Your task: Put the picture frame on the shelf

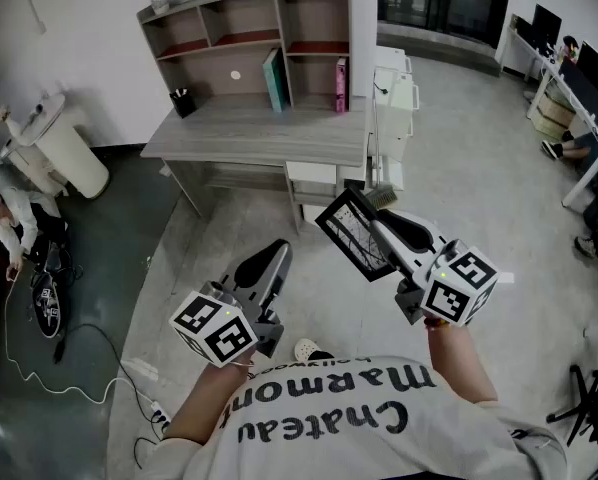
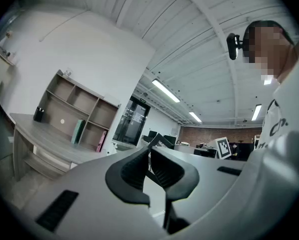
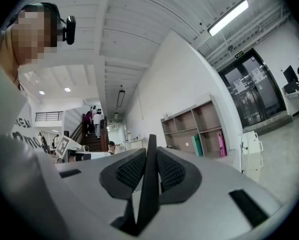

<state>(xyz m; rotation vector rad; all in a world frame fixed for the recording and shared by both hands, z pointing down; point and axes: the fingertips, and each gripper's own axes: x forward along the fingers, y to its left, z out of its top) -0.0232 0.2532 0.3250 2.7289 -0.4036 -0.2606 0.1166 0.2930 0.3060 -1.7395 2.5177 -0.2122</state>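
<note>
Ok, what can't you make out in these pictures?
Picture frame: its image is too small in the head view; clamped in the right gripper, that gripper's view shows only its edge.
Dark item on the desk: too small to name, head view.
Thing atop the shelf: also too small.

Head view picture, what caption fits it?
Right gripper grips a black picture frame; left gripper is shut, empty; the desk shelf stands ahead.

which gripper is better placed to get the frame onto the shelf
Right. The right gripper has its jaws clamped on the picture frame, held edge-on between them, with the shelf above the desk ahead. The left gripper is shut and holds nothing.
</note>
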